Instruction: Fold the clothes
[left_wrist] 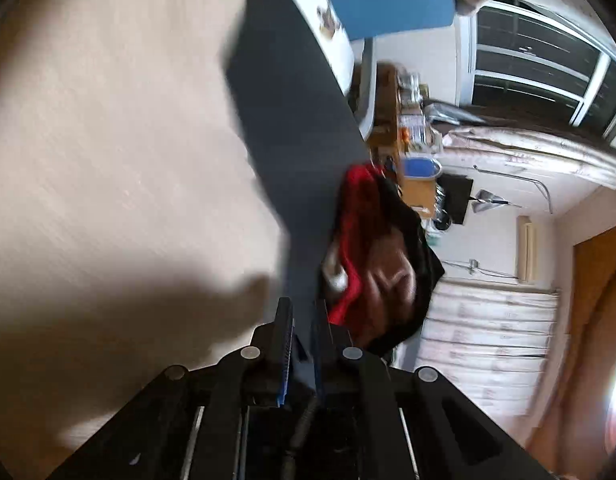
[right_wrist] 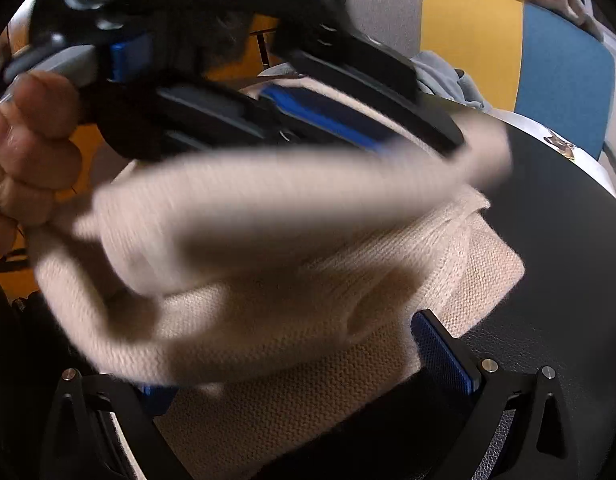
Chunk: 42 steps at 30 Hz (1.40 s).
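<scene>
- Nearest our right wrist camera, our right gripper [right_wrist: 308, 364] has its jaws spread wide, with one blue pad [right_wrist: 441, 354] showing clearly and the other mostly hidden under cloth.
- Between those spread fingers lies the cream knit sweater [right_wrist: 292, 320]; we cannot tell whether either pad is pressing on it.
- We see the sweater resting on the dark table [right_wrist: 555, 240], bunched and partly folded over itself, with a blurred fold lifted above the rest.
- Above the sweater in that same view, our left gripper [right_wrist: 447, 148] reaches in with its tips right at the blurred raised fold, which seems to be caught there, though the blur hides the contact.
- Our hand [right_wrist: 28, 148] wraps the left gripper's handle, off the sweater's far edge.
- In the left wrist view, our left gripper [left_wrist: 304, 312] shows its fingers drawn close with a narrow slit between the blue pads; we cannot tell from here whether cloth sits in it.
- The sweater [left_wrist: 108, 140] fills the side of that view beside the fingers, strongly blurred, with the dark table [left_wrist: 292, 112] just past its edge.
- Beyond the table, away from the sweater, a red and black garment [left_wrist: 371, 256] hangs in a heap.
- A chair with yellow and blue panels [right_wrist: 519, 48] stands behind the table, past the sweater.
</scene>
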{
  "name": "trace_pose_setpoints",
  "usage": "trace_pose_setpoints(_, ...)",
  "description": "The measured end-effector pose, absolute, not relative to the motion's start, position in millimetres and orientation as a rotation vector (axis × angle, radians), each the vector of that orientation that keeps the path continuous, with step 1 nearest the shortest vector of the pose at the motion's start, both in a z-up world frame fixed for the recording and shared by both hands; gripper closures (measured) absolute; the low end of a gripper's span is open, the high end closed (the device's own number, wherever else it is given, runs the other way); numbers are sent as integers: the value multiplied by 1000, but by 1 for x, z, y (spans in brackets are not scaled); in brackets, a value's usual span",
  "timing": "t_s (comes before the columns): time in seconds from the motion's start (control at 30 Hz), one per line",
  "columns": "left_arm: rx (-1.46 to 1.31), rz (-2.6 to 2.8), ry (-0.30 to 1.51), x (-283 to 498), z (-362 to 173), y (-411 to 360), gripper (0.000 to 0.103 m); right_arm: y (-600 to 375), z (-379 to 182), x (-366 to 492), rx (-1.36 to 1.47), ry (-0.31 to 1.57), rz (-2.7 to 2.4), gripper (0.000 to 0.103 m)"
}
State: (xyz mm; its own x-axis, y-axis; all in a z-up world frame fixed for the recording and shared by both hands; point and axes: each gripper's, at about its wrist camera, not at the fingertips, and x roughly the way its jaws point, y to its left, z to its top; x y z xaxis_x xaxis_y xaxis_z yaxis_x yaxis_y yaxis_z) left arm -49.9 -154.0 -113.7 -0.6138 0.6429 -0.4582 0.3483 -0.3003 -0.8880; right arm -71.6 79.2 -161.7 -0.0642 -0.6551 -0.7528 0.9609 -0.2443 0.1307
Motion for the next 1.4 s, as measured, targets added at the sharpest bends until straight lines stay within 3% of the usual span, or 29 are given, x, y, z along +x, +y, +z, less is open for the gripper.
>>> trace_pose_setpoints(0.27,-1167,2005,-1526,-40,-46,-158,84,107,-154,-68,906,501,-1666,0)
trace_pose_setpoints(0.4,-1066,2297,-1404,3,-21,-215,80,132,-135,-53,961,430,-1644,0)
trace_pose_setpoints(0.63,-1175,2661,-1174,58,-52,-250,80,144,-94,27,975,305,-1322,0)
trace_pose_setpoints(0.83,-1197,2640,-1027,62,-89,-224,77,88,-126,47,1208,215,-959,0)
trace_pose_setpoints(1.0,-1141,2598,-1054,76,-112,-227,77,137,-148,43,1300,99,-968,0)
trace_pose_setpoints(1.07,-1102,2574,-1091,80,-113,-227,77,170,-159,33,1334,30,-1056,22)
trace_pose_setpoints(1.1,-1089,2569,-1104,81,-113,-227,77,181,-160,28,1347,-15,-1089,22)
trace_pose_setpoints(1.2,-1054,2585,-1108,93,-109,-226,74,211,-150,21,1327,-99,-1234,18)
trace_pose_setpoints(1.27,-1030,2602,-1099,103,-106,-227,73,219,-137,14,1280,-114,-1354,0)
trace_pose_setpoints(1.4,-973,2635,-1076,122,-100,-229,70,187,-118,-36,1191,-136,-1573,0)
